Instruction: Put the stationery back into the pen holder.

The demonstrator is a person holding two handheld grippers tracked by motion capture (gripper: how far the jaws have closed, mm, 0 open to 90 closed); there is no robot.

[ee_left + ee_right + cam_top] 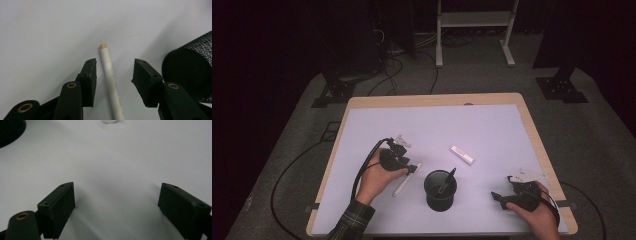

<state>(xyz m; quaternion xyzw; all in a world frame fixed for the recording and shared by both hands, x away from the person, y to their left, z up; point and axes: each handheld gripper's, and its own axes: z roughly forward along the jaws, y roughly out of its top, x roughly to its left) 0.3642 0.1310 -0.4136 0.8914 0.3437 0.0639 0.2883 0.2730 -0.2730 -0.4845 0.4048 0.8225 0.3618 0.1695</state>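
Down on the white table (492, 125), the left gripper (115, 75) straddles a white marker pen (110, 75) that lies flat just beside the black mesh pen cup (192, 70), its jaws apart on either side of the barrel and not pressing it. Over at the near right corner, the right gripper (117, 200) rests with its jaws spread wide over bare table, grasping nothing, while a small white eraser (462, 154) lies beyond the cup
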